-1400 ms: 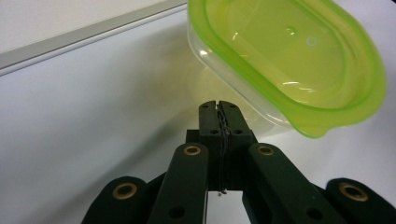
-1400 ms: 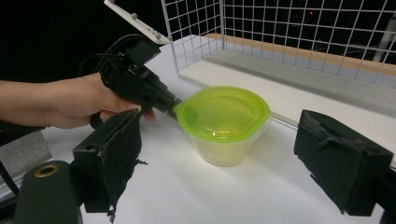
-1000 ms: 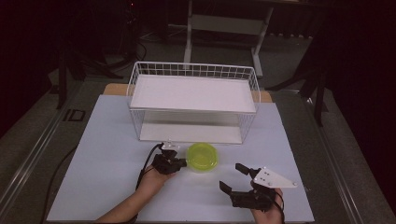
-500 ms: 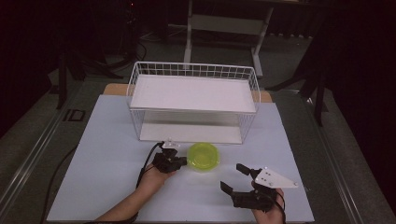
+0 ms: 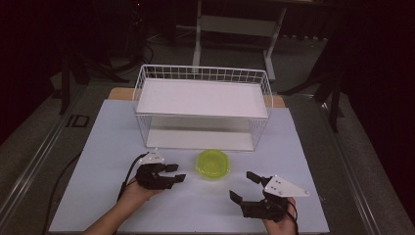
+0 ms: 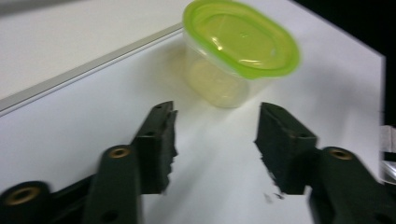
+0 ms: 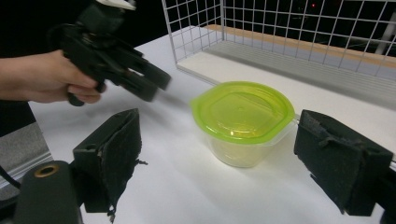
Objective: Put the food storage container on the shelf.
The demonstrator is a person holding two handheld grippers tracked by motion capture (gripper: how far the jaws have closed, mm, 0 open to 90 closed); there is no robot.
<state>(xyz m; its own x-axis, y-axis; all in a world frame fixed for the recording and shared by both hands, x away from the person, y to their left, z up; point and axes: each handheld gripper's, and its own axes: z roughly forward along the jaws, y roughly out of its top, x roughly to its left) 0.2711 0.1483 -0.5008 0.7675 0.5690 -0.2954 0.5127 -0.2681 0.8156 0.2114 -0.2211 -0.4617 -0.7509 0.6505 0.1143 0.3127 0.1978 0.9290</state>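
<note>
- High view first: the left gripper (image 5: 177, 174) has let go of the green-lidded container (image 5: 213, 163) and backed off to its left. In the earlier shots it sat right up against the tub's rim; now there's bare table between them.
- Left gripper view backs that up: its jaws have just been opening and stand parted with nothing between them. The tub sits just ahead of the tips, a bit off to the right, untouched.
- Right gripper (image 5: 243, 186) hasn't budged, same spot as before. It's spread wide and empty too. From its own view the container (image 7: 243, 121) sits ahead between the two jaw tips, but neither pad is pressing on it.
- So the tub now stands free on the white tabletop (image 5: 98, 161), lid on, upright, just in front of the wire rack (image 5: 203, 110) and beyond both sets of tips.
- My read: looks like either a handover or a finished placement. If the tub is headed for the rack's lower shelf, the right gripper seems best lined up to grab it next, but that's a guess.
</note>
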